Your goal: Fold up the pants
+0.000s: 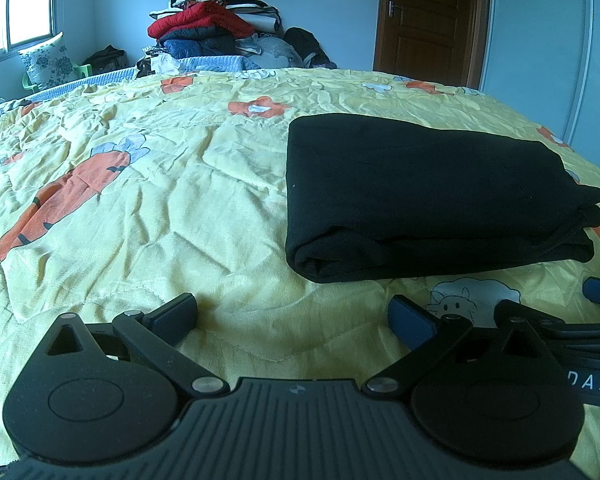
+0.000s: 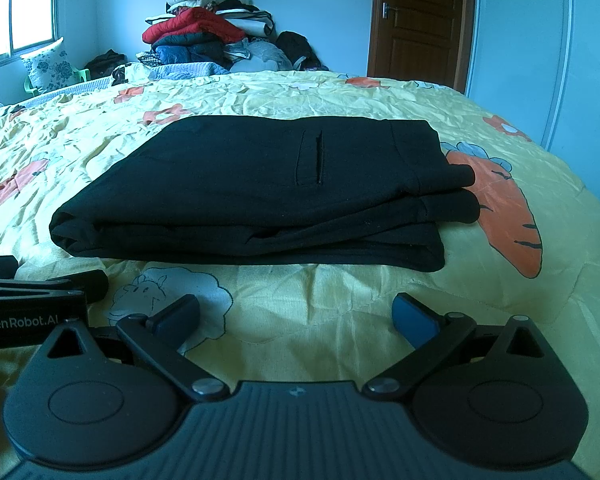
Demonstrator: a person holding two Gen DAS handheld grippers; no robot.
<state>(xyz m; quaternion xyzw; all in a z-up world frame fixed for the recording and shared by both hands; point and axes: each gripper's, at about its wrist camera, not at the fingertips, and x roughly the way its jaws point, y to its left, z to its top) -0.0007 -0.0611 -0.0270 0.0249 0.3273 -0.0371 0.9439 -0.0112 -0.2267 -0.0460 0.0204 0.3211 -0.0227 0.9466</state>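
Lying on the yellow carrot-print bedspread (image 2: pixel 340 304), the black pants (image 2: pixel 260 192) are seen folded into a compact stack of several layers, a slit pocket facing up. Both grippers are held just short of the near edge of the stack, side by side: the left gripper (image 1: pixel 292 316) with its jaws spread wide and nothing between them, the right gripper (image 2: pixel 296 314) likewise spread and empty. The folding is judged to be essentially done. From here, trouble would most likely come from a careless further touch: the layers at the right end are stepped and loose, so a nudge or a snagged fingertip could pull the top flap askew and undo the fold. The soft, wrinkled bedspread could also be pinched along with the cloth if another grasp were attempted. How the layers lie inside the stack is hidden, and the far edge of the pants cannot be checked for evenness. The dark cloth swallows detail, so seams and creases are hard to make out in the left wrist view. A heap of clothes (image 2: pixel 204 32) sits beyond the bed.
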